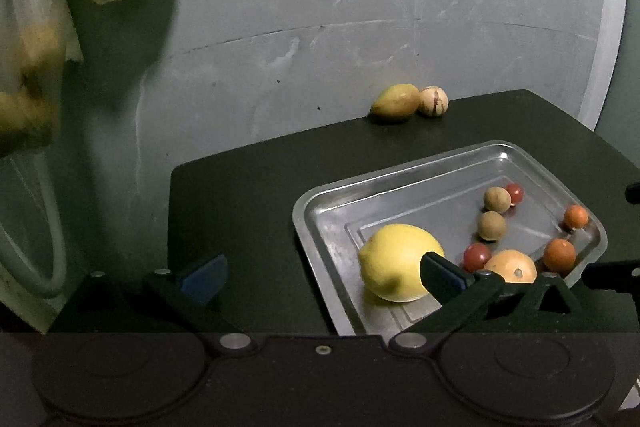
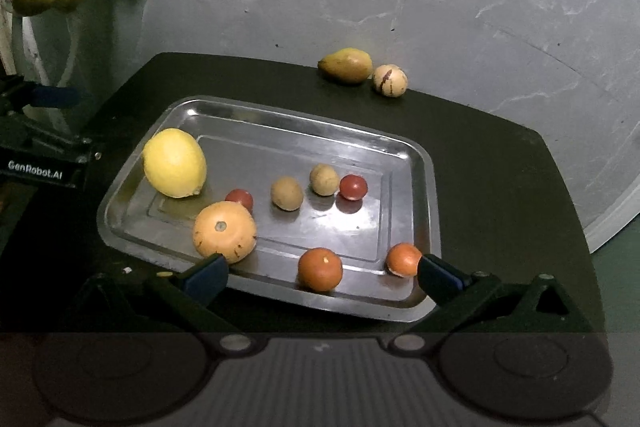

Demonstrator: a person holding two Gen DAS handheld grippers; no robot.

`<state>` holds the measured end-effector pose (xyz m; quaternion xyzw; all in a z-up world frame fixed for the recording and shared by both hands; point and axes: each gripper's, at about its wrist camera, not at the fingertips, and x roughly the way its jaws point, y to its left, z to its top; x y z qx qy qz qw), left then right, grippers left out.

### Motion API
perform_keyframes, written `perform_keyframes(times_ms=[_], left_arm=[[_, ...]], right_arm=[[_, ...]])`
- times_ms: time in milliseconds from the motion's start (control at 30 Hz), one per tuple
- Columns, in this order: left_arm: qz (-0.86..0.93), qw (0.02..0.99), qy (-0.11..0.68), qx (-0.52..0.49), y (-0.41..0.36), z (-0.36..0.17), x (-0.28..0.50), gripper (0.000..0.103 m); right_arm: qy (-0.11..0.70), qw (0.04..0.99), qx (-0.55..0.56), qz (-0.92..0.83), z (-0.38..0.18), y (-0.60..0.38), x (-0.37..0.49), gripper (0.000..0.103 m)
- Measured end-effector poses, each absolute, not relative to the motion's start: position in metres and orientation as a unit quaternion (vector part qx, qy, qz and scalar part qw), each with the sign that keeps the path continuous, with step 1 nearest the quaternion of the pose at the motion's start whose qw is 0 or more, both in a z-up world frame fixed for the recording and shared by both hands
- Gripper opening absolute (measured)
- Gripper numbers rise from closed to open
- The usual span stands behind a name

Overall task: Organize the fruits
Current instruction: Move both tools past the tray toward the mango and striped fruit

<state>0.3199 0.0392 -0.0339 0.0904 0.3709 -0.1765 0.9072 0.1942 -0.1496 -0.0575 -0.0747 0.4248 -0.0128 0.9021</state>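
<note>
Both jaws wide, empty | I steer right gripper (image 2: 322, 273) off tray (image 2: 280, 115) toward pear (image 2: 346, 65), straddling its narrow waist | left gripper (image 1: 322, 273) idle.

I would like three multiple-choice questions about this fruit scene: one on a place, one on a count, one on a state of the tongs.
1. Where does the lemon lie?
A. inside the metal tray
B. on the black table beside the mango
C. between the right tongs

2. How many fruits lie on the table outside the tray?
A. none
B. two
C. five

3. How are the right tongs?
A. shut on a tomato
B. shut on the tray rim
C. open, holding nothing

Answers:
1 A: the lemon rests at the tray's left end.
2 B: only the mango and the striped round fruit sit at the far edge.
3 C: the fingers stand wide apart over the tray's near rim.
</note>
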Motion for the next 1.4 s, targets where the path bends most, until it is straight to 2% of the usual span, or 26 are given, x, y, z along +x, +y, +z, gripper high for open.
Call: perform_keyframes(times_ms=[233,867,1067,1400], left_arm=[[-0.152,0.917,0.358,0.084,0.033,-0.032,0.330,0.102],[-0.107,0.925,0.343,0.124,-0.030,-0.020,0.399,0.102],[-0.116,0.908,0.392,0.086,-0.058,-0.025,0.441,0.102],[-0.096,0.907,0.393,0.115,-0.109,-0.035,0.482,0.102]], right_arm=[[0.416,0.902,-0.111,-0.029,-0.058,-0.145,0.205,0.103],[0.365,0.928,-0.074,0.006,-0.062,-0.197,0.278,0.103],[0.351,0.933,-0.074,0.012,-0.055,-0.222,0.313,0.103],[0.357,0.931,-0.080,0.010,-0.069,-0.259,0.358,0.103]])
